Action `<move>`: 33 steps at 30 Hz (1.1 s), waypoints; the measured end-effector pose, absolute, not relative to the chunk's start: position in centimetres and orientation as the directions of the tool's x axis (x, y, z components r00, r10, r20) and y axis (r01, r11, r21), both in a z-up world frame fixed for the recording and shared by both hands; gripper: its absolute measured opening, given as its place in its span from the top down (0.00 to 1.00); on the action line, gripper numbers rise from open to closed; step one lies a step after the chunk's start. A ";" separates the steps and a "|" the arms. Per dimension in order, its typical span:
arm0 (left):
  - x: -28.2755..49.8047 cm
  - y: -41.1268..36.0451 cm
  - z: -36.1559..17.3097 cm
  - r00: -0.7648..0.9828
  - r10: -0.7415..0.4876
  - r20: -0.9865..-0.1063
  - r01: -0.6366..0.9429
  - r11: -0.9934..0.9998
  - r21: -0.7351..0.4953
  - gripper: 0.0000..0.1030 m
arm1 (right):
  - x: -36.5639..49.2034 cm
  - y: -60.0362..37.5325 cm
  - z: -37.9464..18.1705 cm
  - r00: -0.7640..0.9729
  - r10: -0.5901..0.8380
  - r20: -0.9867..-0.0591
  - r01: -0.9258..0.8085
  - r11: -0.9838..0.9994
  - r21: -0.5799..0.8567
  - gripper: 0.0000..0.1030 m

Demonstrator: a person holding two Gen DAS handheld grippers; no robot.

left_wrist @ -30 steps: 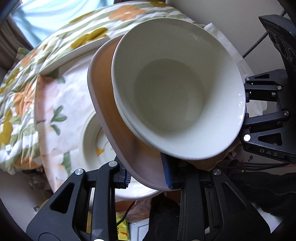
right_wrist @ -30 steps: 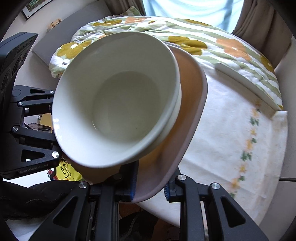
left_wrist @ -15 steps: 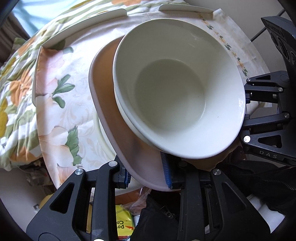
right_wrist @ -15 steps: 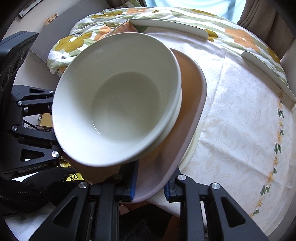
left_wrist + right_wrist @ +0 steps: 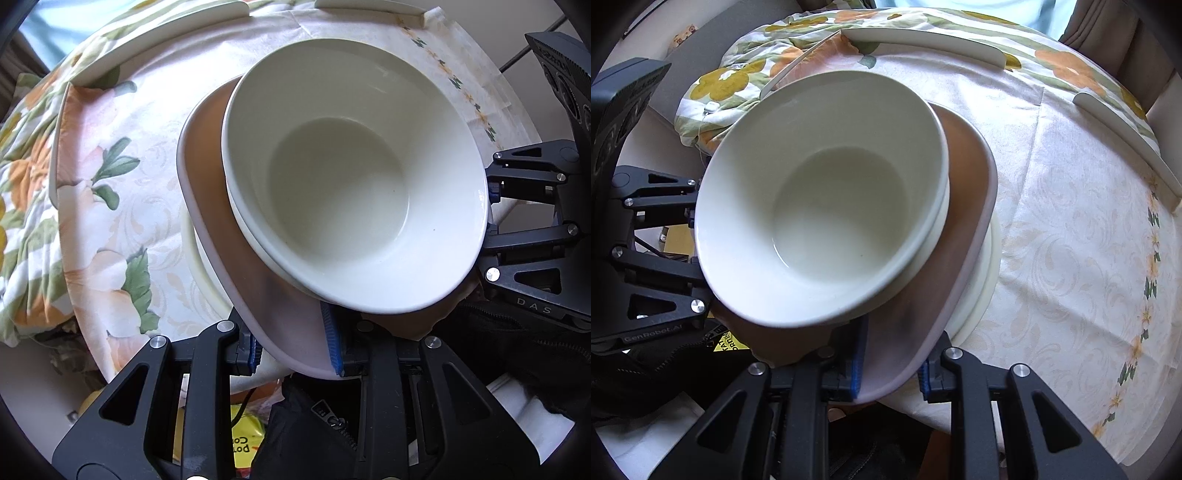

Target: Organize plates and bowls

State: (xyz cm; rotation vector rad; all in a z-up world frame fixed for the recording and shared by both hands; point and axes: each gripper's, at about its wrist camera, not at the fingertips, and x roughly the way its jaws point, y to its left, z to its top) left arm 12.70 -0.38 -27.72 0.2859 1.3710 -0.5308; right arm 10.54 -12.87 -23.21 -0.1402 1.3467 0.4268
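A pink-brown plate (image 5: 221,236) carries two nested white bowls (image 5: 351,184). My left gripper (image 5: 295,350) is shut on the plate's near rim. My right gripper (image 5: 890,365) is shut on the opposite rim of the same plate (image 5: 967,206), with the bowls (image 5: 820,199) on top. Both hold the stack tilted just above a cream plate (image 5: 988,280) lying on the table; its edge also shows in the left wrist view (image 5: 194,254). Whether the stack touches it cannot be told.
The round table has a pale floral tablecloth (image 5: 1071,221). White flat pieces (image 5: 923,37) lie along its far edge. A flowered blanket (image 5: 22,177) lies beyond the table. A yellow packet (image 5: 245,435) lies below the table's edge.
The plate with the bowls has moved over the table and lower, above the cream plate. Both grippers keep their hold on its rims.
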 end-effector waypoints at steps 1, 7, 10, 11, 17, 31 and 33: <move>12.7 -0.4 -27.7 0.106 -0.191 -0.976 0.516 0.850 -0.110 0.76 | 10.5 -12.9 -23.2 0.158 0.216 -0.964 -0.375 0.916 0.143 0.79; 13.2 -0.6 -27.9 0.082 -0.182 -0.980 0.511 0.852 -0.116 0.76 | 10.9 -12.6 -23.1 0.141 0.200 -0.970 -0.363 0.922 0.137 0.79; 13.5 -0.9 -27.9 0.058 -0.167 -0.984 0.518 0.848 -0.114 0.76 | 11.2 -12.3 -23.1 0.128 0.189 -0.974 -0.364 0.922 0.131 0.79; 13.7 -1.0 -28.0 0.045 -0.163 -0.986 0.517 0.848 -0.117 0.76 | 11.4 -12.3 -23.1 0.121 0.188 -0.975 -0.360 0.923 0.134 0.79; 14.6 -1.5 -28.0 -0.033 -0.142 -0.989 0.503 0.853 -0.139 0.75 | 12.1 -12.3 -23.0 0.069 0.182 -0.981 -0.346 0.927 0.147 0.76; 13.5 -1.6 -26.1 0.002 -0.161 -0.987 0.535 0.834 -0.135 0.30 | 11.9 -11.4 -23.0 0.039 0.184 -0.982 -0.331 0.930 0.161 0.65; 13.4 -1.2 -25.9 0.004 -0.182 -0.983 0.525 0.837 -0.153 0.30 | 11.8 -11.5 -22.4 0.050 0.182 -0.982 -0.323 0.934 0.156 0.58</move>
